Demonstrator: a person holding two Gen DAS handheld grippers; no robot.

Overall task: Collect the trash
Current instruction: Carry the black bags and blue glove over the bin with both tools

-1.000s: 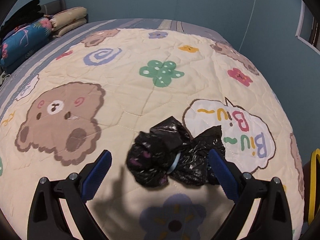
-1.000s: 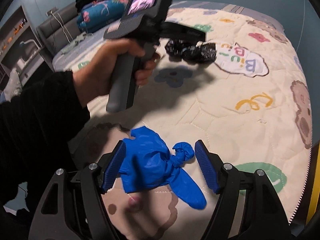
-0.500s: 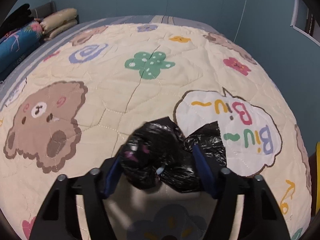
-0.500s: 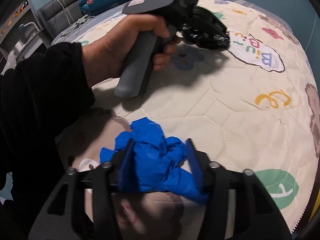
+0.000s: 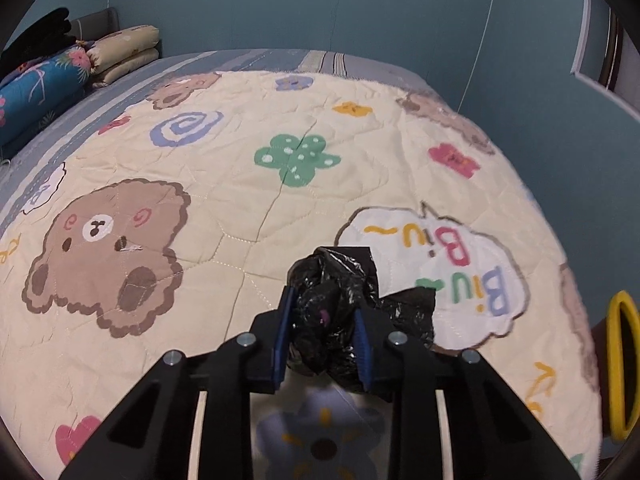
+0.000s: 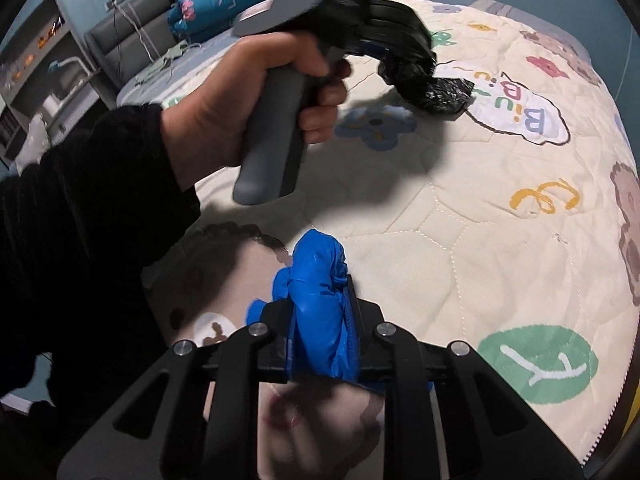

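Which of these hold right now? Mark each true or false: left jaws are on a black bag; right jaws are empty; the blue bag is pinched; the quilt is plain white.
1. The left gripper has its jaws on the black bag: true.
2. The right gripper has empty jaws: false, they have just closed on the blue bag.
3. The blue bag is pinched: true.
4. The quilt is plain white: false, cream with bears and flowers.
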